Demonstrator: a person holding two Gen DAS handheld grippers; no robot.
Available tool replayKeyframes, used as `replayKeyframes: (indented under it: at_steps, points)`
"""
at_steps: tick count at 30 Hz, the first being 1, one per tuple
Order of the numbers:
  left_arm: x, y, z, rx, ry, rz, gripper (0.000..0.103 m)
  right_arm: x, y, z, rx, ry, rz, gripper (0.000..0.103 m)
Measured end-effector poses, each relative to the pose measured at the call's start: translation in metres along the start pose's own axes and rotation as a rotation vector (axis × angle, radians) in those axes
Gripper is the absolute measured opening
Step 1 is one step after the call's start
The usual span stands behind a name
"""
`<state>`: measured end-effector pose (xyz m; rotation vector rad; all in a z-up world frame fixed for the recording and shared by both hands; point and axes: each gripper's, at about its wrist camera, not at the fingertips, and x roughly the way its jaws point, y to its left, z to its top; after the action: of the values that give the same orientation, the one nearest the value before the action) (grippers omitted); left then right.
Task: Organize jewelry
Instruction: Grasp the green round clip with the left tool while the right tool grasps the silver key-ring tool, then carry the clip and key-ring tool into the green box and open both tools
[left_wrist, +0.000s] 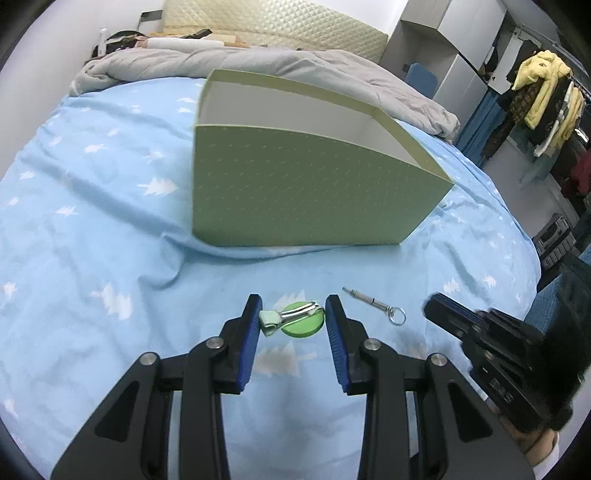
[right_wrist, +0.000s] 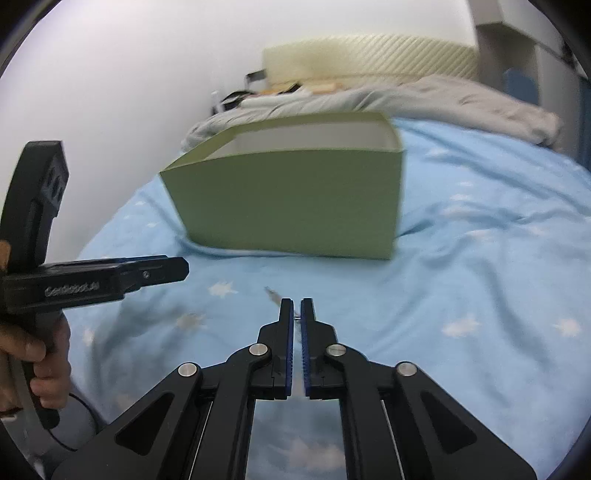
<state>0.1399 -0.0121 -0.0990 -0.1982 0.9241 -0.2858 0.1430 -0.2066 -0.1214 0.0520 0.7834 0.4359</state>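
Note:
A green hair clip (left_wrist: 295, 320) with a round green disc and a silver metal bar lies on the blue bedsheet. My left gripper (left_wrist: 293, 306) is open, its fingertips on either side of the clip. A thin silver pendant with a ring (left_wrist: 373, 303) lies to the clip's right; in the right wrist view its tip (right_wrist: 271, 293) shows just left of the fingers. My right gripper (right_wrist: 296, 308) has its jaws nearly closed, with a thin bit of metal showing between the tips; whether it is clamped is unclear. An open green box (left_wrist: 310, 192) stands behind; it also shows in the right wrist view (right_wrist: 291, 199).
A grey blanket (left_wrist: 258, 66) lies bunched across the far end of the bed. The right gripper's body (left_wrist: 491, 350) is at the right of the left wrist view; the left gripper's body (right_wrist: 92, 277) is at the left of the right wrist view. Clothes (left_wrist: 543, 96) hang at the far right.

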Motion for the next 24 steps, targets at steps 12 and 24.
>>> replayKeyframes:
  at_steps: [12,24]
  points:
    - [-0.005,0.011,0.001,-0.031,-0.008,0.023,0.036,0.055,0.016,0.0,-0.131,0.107,0.005,0.018]
    - [-0.034,0.009,0.02,-0.053,-0.03,0.022,0.036,0.002,0.032,0.014,-0.076,0.08,-0.048,0.003]
